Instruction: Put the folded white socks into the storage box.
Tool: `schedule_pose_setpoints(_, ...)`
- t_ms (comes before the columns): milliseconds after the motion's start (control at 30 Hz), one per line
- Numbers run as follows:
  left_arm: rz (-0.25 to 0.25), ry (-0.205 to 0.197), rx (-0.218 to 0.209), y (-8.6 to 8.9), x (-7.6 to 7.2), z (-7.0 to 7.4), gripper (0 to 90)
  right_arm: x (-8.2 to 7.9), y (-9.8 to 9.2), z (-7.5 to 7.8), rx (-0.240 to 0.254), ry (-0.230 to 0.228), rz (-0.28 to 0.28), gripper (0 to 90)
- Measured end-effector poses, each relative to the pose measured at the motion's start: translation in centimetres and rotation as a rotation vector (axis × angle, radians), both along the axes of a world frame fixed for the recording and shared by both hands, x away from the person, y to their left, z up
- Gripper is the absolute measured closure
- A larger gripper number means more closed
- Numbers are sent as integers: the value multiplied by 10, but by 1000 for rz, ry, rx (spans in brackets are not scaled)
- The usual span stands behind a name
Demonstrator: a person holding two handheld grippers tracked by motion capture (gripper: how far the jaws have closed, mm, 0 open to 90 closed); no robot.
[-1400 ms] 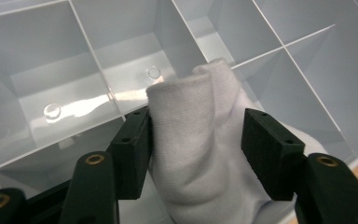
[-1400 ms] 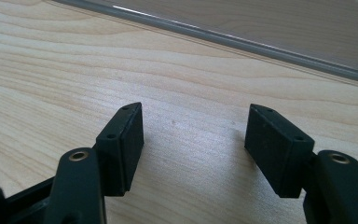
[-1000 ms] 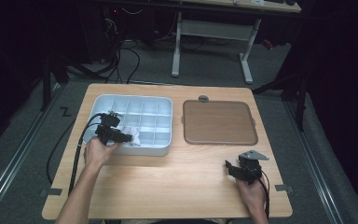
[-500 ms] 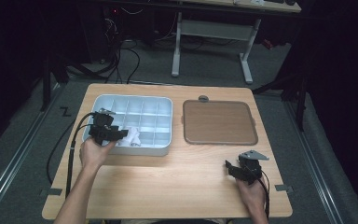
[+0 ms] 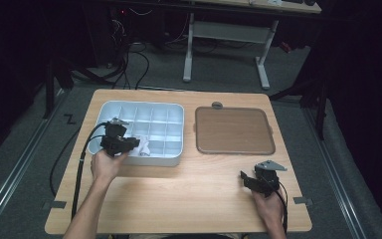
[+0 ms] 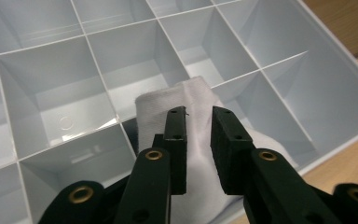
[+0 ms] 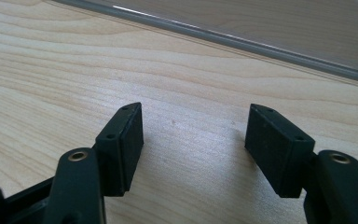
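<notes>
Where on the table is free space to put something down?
Bare wood lies along the near edge of the table, between the left gripper and the right gripper. The brown tray is bare too. The compartment box corner around the white cloth is crowded.

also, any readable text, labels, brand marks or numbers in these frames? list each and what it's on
None readable.
Compartment tray: only a small moulded circle on one cell floor, no characters in it.
White cloth: plain.
Brown tray: plain.
Left gripper and right gripper: no markings, only screw holes and brass rivets.
Table: bare wood grain.
Floor: a dark zigzag mark, not legible as a character.
</notes>
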State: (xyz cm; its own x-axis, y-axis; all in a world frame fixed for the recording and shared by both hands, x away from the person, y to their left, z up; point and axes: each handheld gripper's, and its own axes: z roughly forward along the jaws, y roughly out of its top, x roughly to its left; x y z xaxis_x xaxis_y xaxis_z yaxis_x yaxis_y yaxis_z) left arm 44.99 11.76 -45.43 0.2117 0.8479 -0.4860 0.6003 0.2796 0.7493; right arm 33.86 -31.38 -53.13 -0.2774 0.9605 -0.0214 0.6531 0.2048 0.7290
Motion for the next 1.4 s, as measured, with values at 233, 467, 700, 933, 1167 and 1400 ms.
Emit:
schedule_pose_setpoints(233,22,-18,-4,0,2,2,790,0,0,0,0,0,0,376)
schedule_pose_setpoints(467,48,-13,-8,3,6,7,772,0,0,0,2,1,-4,376)
schedule_pose_setpoints(700,63,10,14,2,12,1,791,0,0,0,1,0,-5,379)
schedule_pose_setpoints(933,61,44,44,-2,17,-7,817,0,0,0,2,0,-6,380)
schedule_pose_setpoints(1167,47,78,53,-5,19,-11,838,0,0,0,2,0,-6,381)
schedule_pose_setpoints(1400,36,112,73,-10,21,-19,862,0,0,0,2,1,-6,381)
